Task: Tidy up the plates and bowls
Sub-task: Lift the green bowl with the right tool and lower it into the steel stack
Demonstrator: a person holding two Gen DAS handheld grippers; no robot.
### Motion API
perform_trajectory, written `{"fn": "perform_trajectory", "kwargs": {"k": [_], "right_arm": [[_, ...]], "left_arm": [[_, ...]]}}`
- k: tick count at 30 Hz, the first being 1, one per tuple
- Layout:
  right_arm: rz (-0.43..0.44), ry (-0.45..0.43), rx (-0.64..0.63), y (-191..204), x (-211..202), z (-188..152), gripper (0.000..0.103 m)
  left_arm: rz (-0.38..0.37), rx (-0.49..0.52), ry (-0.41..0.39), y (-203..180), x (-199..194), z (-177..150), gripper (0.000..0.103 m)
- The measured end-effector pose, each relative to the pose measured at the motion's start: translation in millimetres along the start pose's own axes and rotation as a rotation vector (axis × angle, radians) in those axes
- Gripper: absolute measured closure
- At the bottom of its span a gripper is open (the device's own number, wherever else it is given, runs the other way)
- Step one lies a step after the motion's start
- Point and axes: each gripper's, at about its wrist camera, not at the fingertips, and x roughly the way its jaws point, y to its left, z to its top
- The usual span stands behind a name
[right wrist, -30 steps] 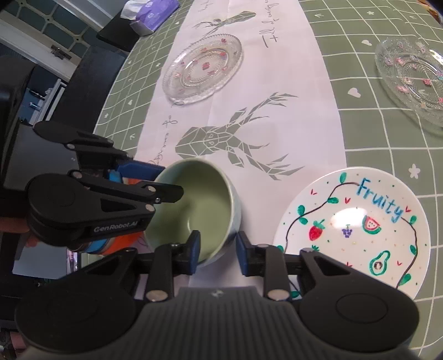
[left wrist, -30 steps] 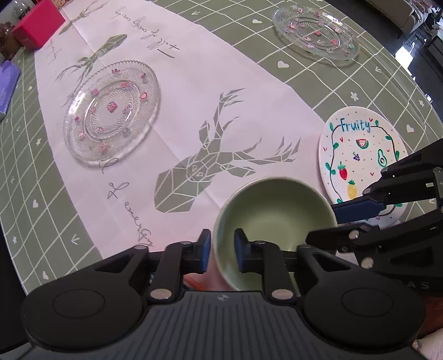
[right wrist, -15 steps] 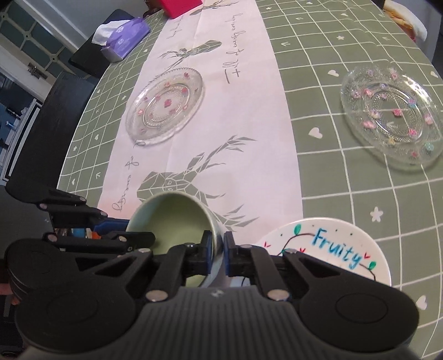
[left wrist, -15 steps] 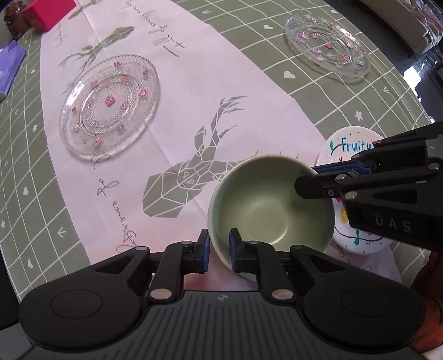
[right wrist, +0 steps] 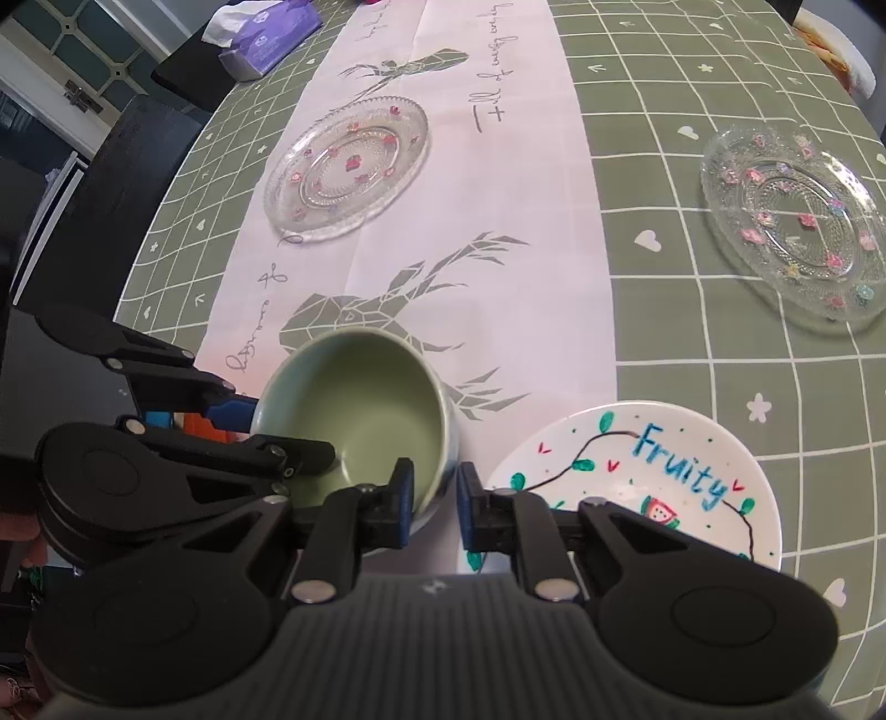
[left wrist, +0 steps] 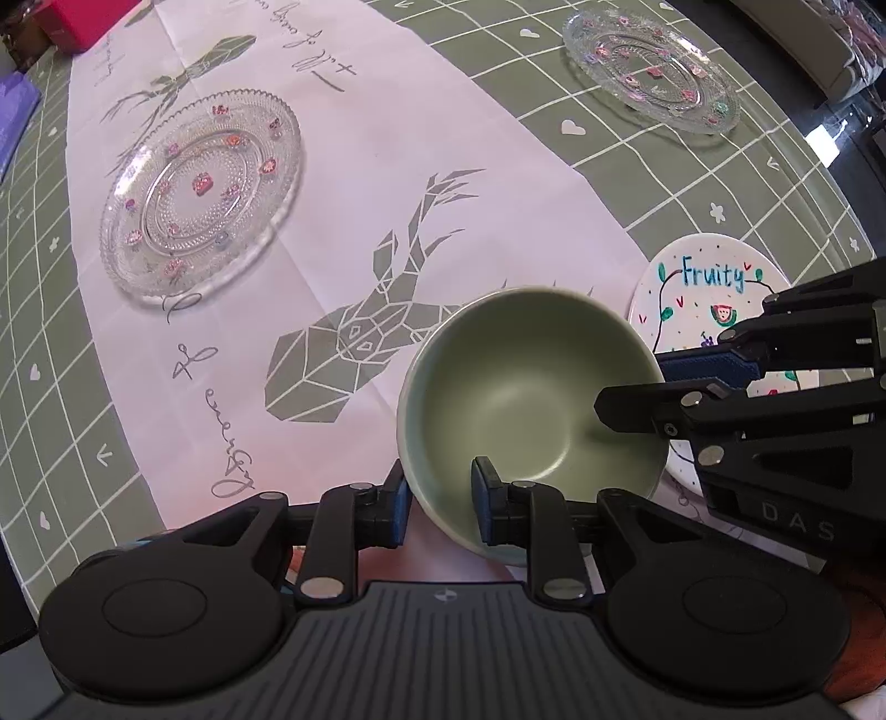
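- A green bowl (left wrist: 531,399) sits near the table's near edge, its far side over the white runner (left wrist: 387,183) and the grey stag print (left wrist: 360,343).
- The bowl looks tipped, with its mouth turned toward the far-left; whether its base is on the cloth or lifted off it cannot be told, as the tongs hide it.
- The left gripper (left wrist: 440,504) straddles the bowl's near rim, one finger inside and one outside; its jaws are opening, and a slim gap shows between the outer pad and the wall.
- The right gripper (right wrist: 434,501) straddles the rim on the bowl's right side, one finger inside and one outside, the wall pinched between the pads.
- In the left view the right gripper comes in from the right, one black finger inside the bowl and a blue pad outside its rim.
- The white plate (right wrist: 664,471), lettered "Fruity" with painted fruit, lies just right of the bowl on the green checked cloth (right wrist: 692,360).
- One glass plate (left wrist: 199,194) with pink flowers rests on the runner, far-left of the bowl.
- A second glass plate (right wrist: 792,227) lies on the cloth, far-right, well apart from the rest.
- A purple tissue pack (right wrist: 260,33) sits at the far-left edge.
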Motion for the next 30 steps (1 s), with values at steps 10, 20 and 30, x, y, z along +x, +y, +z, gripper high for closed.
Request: {"fn": "perform_trajectory", "kwargs": {"k": [10,20,30], "right_arm": [[-0.005,0.018,0.015,-1,0,2,0.093],[0.003,-0.006,0.002,2,-17,6,0.094],[0.004,-0.061,-0.022,21,-59,4,0.095]], "left_arm": [[0.014,-0.019,-0.024,3,-11,1,0.087],[0.016,-0.035,-0.057,2,-35,2,0.089],[0.014,-0.052,-0.102,2,-80,-9,0.089]]}}
